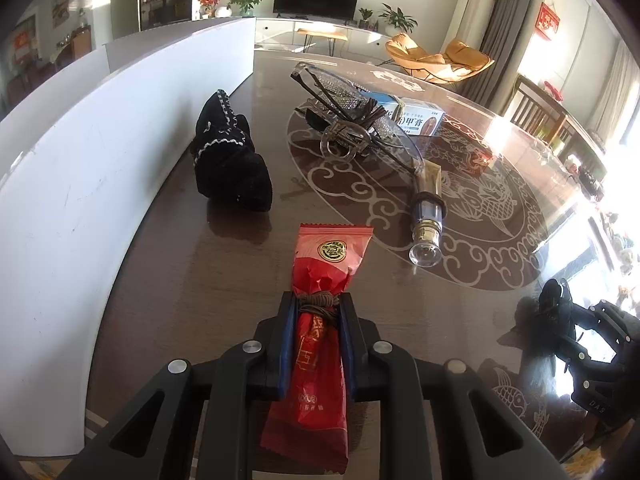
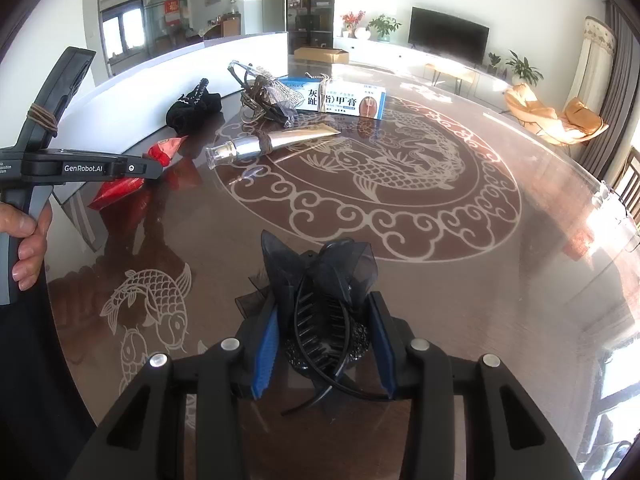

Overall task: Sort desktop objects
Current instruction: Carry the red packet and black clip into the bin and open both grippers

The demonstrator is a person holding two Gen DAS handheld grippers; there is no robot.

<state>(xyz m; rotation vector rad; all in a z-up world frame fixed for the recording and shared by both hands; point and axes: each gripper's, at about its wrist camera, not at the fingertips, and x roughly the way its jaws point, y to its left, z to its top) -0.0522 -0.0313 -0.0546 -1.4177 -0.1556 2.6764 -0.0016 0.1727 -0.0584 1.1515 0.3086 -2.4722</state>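
The red snack bag (image 1: 316,340) sits low over the table (image 1: 460,312), pinched by the left claw (image 1: 318,312). The right claw (image 2: 322,332) pinches a black hair clip (image 2: 320,320) w/ a bow. Farther back: black pouch (image 1: 230,160), cream tube (image 1: 426,216), blue & white box (image 1: 416,118). Can't tell what's in the pouch.

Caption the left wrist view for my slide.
Left gripper shut on a red snack packet above the patterned table.

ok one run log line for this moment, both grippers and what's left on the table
left gripper: shut on red packet | right gripper: shut on black hair claw | table: tube, box, black pouch
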